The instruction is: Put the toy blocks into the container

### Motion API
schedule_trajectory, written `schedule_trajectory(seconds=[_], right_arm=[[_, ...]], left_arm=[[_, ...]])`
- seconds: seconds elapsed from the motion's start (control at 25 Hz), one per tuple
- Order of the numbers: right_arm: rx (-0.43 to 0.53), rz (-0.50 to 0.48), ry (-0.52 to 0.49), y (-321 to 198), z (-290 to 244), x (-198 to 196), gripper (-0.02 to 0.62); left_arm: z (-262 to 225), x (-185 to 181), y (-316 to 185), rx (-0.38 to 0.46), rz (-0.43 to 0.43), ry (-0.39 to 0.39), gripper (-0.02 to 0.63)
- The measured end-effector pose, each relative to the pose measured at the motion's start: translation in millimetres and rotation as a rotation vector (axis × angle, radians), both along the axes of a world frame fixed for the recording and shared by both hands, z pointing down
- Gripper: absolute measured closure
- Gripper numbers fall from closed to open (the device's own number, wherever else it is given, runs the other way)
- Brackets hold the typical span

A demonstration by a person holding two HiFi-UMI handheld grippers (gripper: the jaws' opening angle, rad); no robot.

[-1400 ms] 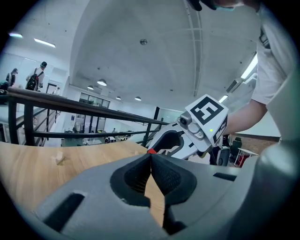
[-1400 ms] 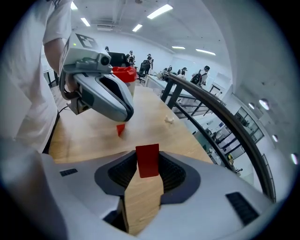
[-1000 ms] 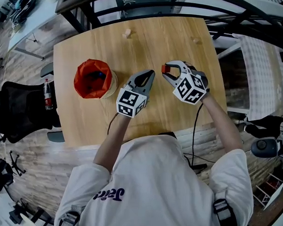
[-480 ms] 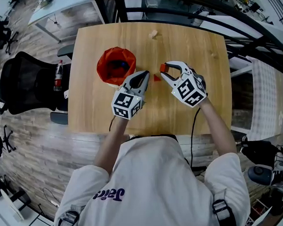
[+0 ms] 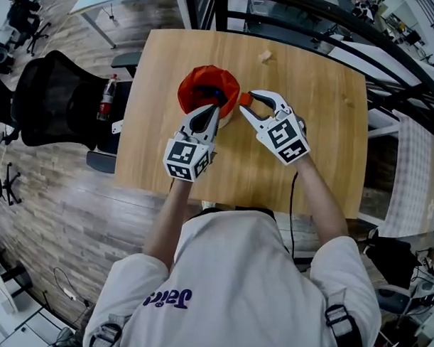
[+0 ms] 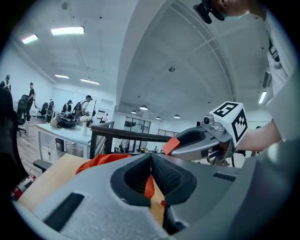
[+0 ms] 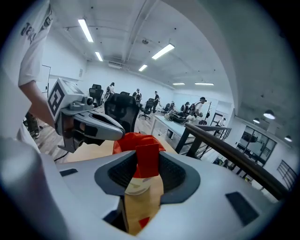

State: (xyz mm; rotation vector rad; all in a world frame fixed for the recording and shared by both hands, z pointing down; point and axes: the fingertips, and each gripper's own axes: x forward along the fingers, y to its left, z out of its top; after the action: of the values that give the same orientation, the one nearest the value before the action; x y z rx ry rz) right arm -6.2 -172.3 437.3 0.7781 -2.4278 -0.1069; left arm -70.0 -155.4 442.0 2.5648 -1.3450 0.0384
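Observation:
An orange-red fabric container [image 5: 203,87] stands on the wooden table [image 5: 325,123]. My right gripper [image 5: 246,100] is shut on a red toy block [image 5: 243,99], held just right of the container's rim. The right gripper view shows the block [image 7: 147,166] upright between the pads [image 7: 172,176], with the container [image 7: 131,139] right behind it. My left gripper [image 5: 214,110] is shut, its tips touching at the container's near rim. In the left gripper view the tips [image 6: 151,157] meet with nothing held, and the right gripper [image 6: 178,143] hangs beyond with its block [image 6: 171,145].
A small pale wooden block [image 5: 264,55] lies near the table's far edge. Another red piece [image 7: 140,224] lies on the table under the right gripper. A black office chair [image 5: 52,99] and a bottle [image 5: 105,107] stand left of the table; dark railings run behind it.
Both grippers have moved left across the table to the container. The right one carried the red block to the rim; the left one's tips now reach the rim.

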Motion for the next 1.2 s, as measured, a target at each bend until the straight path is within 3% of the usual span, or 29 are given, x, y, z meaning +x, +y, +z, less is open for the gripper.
schedule_trajectory(seconds=[0.6, 0.84, 1.04, 1.2], right_arm=[[-0.069, -0.035, -0.078, -16, 14, -90, 0.445], [-0.152, -0.006, 0.03, -24, 51, -106, 0.445], [-0.158, -0.021, 0.166, -30, 72, -113, 0.445], [-0.186, -0.028, 0.215, -31, 85, -115, 0.445]], left_arm=[[2, -76, 1, -0.015, -0.136, 0.002, 0.592], [6, -93, 2, -0.022, -0.166, 0.014, 0.592], [14, -100, 1, -0.037, -0.18, 0.019, 0.592], [17, -101, 2, -0.044, -0.187, 0.027, 0.592]])
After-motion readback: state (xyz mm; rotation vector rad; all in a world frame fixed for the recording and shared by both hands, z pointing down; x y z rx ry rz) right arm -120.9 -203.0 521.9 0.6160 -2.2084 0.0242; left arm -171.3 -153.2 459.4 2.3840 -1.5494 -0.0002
